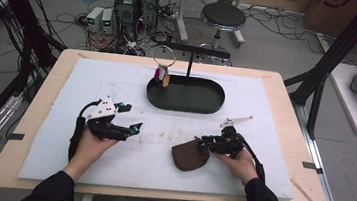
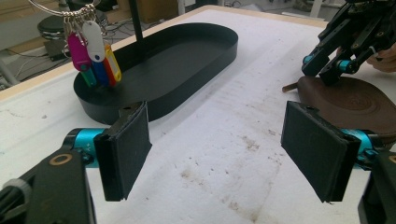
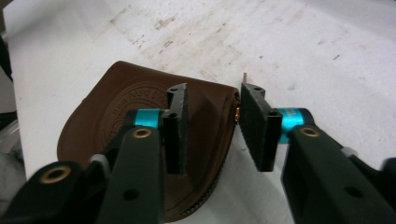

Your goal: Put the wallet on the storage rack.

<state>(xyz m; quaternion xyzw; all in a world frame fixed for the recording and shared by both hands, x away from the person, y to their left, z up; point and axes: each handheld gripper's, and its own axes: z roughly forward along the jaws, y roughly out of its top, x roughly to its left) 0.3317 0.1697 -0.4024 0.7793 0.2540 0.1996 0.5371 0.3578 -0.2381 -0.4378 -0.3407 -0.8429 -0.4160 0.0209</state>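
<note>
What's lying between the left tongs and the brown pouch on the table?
Nothing: in the high view, just bare, stained white mat separates the left tongs from the brown pouch. The left gripper view shows the same.

Left tongs (image 1: pixel 134 126): held low in the left hand (image 1: pixel 92 144), pointing toward the right, jaws wide apart, nothing between them. Right tongs (image 1: pixel 201 144): held in the right hand (image 1: pixel 235 161), pointing left, jaws part-closed with a narrow gap. Dark sleeves on both forearms.

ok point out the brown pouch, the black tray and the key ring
brown pouch (image 3: pixel 116 116), right gripper view, embossed leather face
black tray (image 1: pixel 216 104), high view, right-hand rim
key ring (image 2: pixel 95 39), left gripper view, white tag
</note>
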